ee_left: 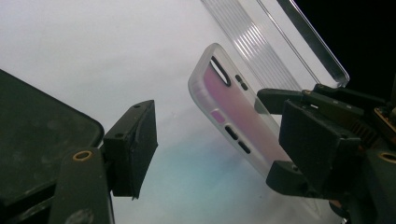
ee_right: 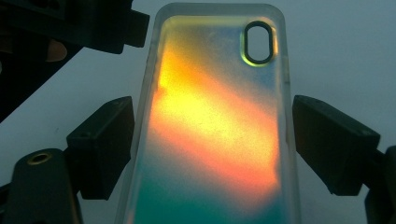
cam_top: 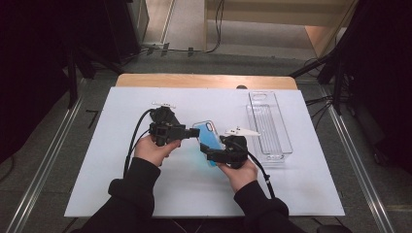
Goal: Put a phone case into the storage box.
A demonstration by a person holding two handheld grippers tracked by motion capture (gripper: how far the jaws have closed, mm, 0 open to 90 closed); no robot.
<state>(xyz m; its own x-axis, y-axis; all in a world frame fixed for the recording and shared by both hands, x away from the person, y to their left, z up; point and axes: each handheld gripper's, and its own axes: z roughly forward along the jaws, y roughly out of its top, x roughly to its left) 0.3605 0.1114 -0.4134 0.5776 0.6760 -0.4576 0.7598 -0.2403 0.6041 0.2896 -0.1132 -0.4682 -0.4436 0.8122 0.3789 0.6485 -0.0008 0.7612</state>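
Holding the phone case [cam_top: 209, 141] in my right tongs [cam_top: 214, 154], I keep it lifted off the tabletop [cam_top: 121, 194], a little right of the middle. In the right gripper view the jaws stand on either side of the case [ee_right: 212, 126]; the left one meets its edge, and by the right one I see a thin gap, so I cannot tell how firmly that side presses. The case is see-through at the rim and shimmers orange, yellow and teal, with the oval camera hole at its far end.

My left tongs [cam_top: 192, 132] are open and point at the top end of the case, close to it. In the left gripper view one jaw stands well clear of the case [ee_left: 233, 112], and my right tongs [ee_left: 299, 140] clamp the case's lower end.

My left hand [cam_top: 154, 149] and right hand [cam_top: 240, 172] come up from the near edge in dark sleeves.

Further right, a clear plastic tray [cam_top: 272, 126] lies lengthwise on the white tabletop, apart from the case. Beyond the tabletop lies grey floor [cam_top: 194, 63] with cables.
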